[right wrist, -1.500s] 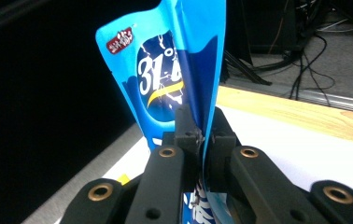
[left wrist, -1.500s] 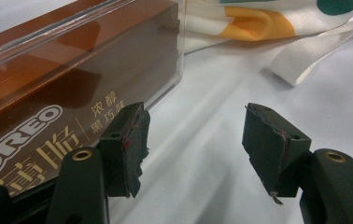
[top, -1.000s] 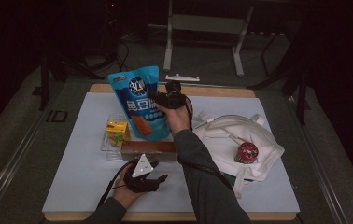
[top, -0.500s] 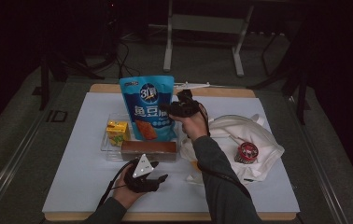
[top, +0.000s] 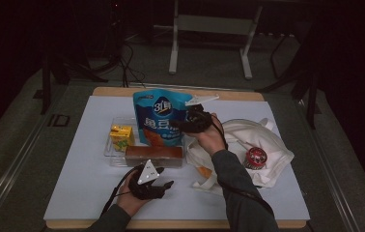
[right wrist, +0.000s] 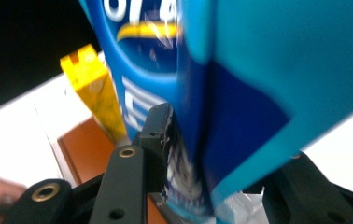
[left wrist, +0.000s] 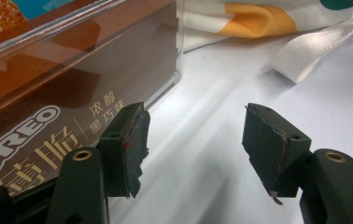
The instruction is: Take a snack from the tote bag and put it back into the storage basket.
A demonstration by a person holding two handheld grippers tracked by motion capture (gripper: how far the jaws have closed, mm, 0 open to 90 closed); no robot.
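- The bench (top: 74,193) has a white top with a wooden edge showing along its far and near sides.
- A clear plastic tray (top: 109,151) sits left of the middle, directly on the white top.
- A white cloth bag (top: 267,145) with orange print lies crumpled on the right half, its straps spread over the surface toward the near edge.
- The left gripper (top: 167,184) rests on the near part of the top, just in front of the tray.
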